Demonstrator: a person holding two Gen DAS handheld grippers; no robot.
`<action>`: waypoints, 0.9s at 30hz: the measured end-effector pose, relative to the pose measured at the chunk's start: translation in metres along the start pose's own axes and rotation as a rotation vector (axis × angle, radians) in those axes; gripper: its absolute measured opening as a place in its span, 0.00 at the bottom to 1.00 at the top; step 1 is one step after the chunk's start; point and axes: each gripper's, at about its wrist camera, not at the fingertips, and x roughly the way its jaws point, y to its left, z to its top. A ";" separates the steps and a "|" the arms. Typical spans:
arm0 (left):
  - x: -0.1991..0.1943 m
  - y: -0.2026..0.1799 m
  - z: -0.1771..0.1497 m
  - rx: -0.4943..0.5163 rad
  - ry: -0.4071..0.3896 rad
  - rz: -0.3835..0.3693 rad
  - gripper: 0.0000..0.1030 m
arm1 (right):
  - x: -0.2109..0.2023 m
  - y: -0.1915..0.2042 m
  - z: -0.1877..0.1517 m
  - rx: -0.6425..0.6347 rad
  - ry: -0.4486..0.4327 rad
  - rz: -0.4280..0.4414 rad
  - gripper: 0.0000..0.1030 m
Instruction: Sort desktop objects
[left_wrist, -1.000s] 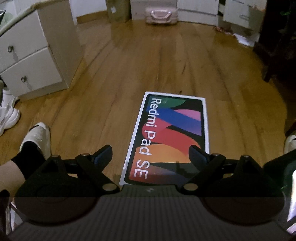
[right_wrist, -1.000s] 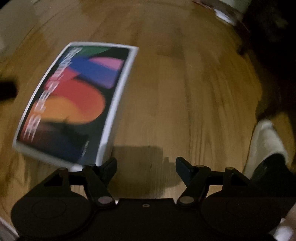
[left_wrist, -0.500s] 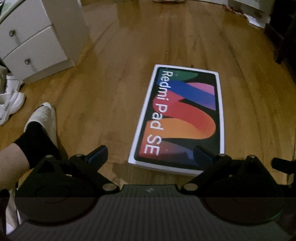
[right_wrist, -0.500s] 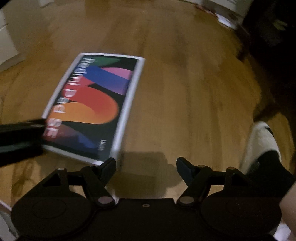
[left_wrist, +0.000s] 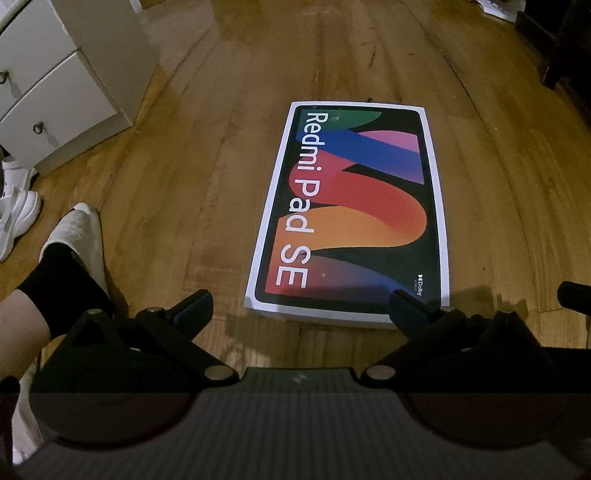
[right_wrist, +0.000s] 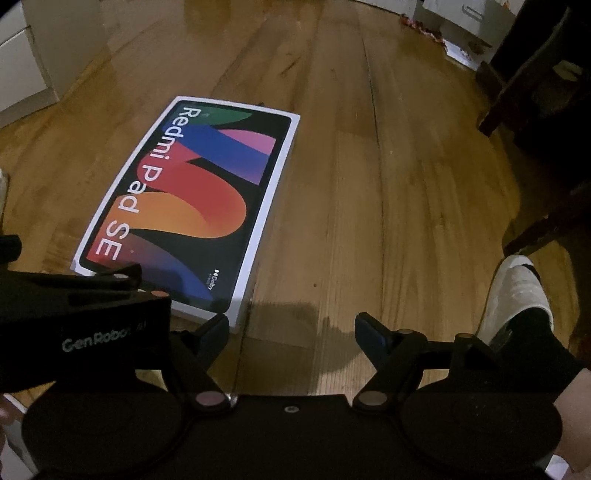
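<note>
The tablet box (left_wrist: 351, 214) (printed face up) lies flat on the wooden floor (left_wrist: 207, 155). Left gripper (left_wrist: 299, 306) and right gripper (right_wrist: 291, 328) hover at its near edge, fingers spread wide, holding nothing.

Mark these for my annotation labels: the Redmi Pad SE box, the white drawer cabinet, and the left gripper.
Redmi Pad SE box (left_wrist: 354, 210): left wrist view, middle of its printed lid.
White drawer cabinet (left_wrist: 55, 107): left wrist view, lower drawer front.
Left gripper (left_wrist: 301, 308): left wrist view, midway between its open fingertips.
</note>
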 end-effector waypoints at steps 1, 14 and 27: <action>0.000 0.001 0.001 0.000 0.001 -0.002 1.00 | 0.001 0.000 0.000 0.003 0.004 0.000 0.77; -0.010 0.006 0.007 -0.036 -0.025 -0.048 1.00 | 0.005 -0.008 0.009 0.005 0.022 -0.006 0.77; -0.022 0.004 0.011 -0.041 -0.057 -0.079 1.00 | 0.013 -0.009 0.012 0.013 0.048 0.024 0.77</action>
